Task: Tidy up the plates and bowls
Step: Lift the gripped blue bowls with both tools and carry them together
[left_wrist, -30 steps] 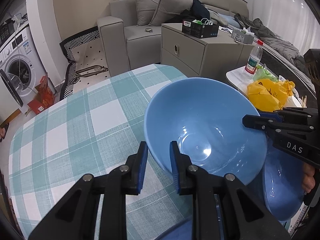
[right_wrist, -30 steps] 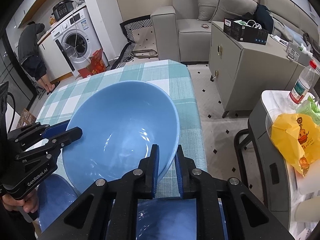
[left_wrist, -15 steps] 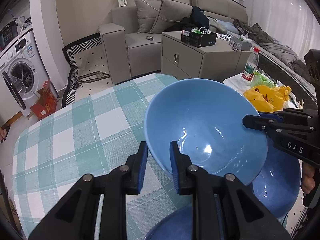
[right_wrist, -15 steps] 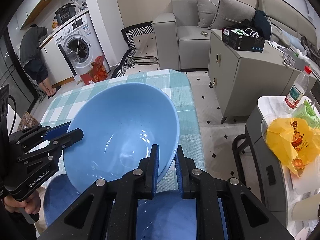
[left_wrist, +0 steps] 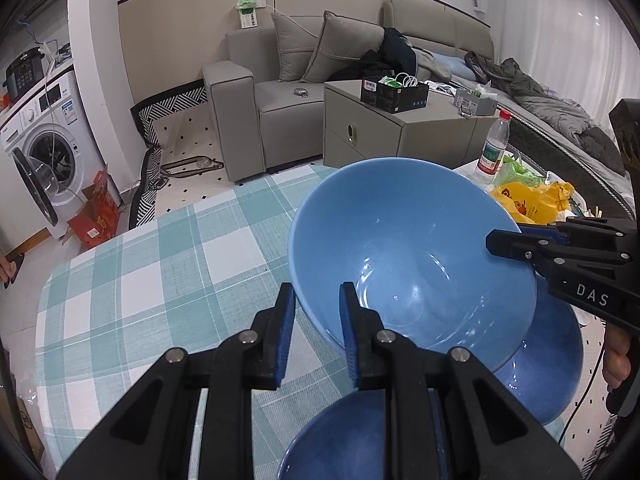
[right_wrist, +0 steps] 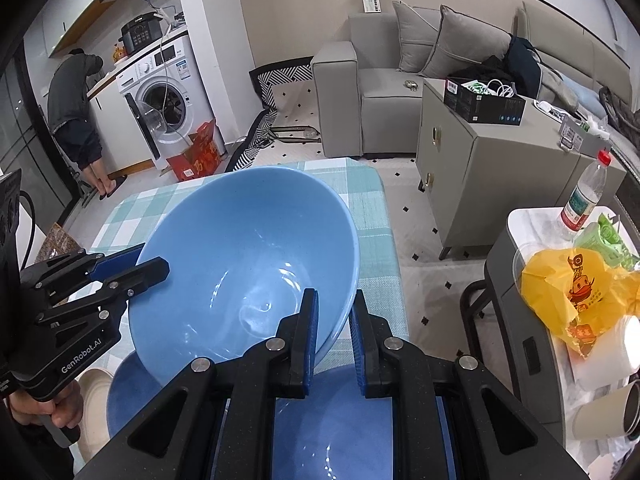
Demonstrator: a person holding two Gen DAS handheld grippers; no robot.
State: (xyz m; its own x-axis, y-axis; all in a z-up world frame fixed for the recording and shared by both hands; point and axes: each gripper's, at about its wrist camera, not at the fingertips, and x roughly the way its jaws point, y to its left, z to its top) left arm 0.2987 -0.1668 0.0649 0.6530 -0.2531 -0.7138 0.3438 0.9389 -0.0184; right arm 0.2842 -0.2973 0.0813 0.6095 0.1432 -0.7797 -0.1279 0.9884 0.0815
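Two hand-held grippers carry one light blue bowl (left_wrist: pixel 412 256).
Nearest: left hand-held gripper (left_wrist: pixel 316 328) and right hand-held gripper (right_wrist: pixel 334 334) clamp opposite rims, probably to keep it level. Below sit darker blue bowls (left_wrist: pixel 540 364); beyond, the checked tabletop (left_wrist: pixel 160 280), likely awaiting stacking.

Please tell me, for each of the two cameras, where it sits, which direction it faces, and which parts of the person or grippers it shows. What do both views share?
Left wrist: sits on the left gripper, looks forward and down over the checked table toward the sofa; shows the right gripper.
Right wrist: sits on the right gripper, faces the same way; shows the left gripper and hand.
Shared: the light blue bowl, clamped at opposite rims.
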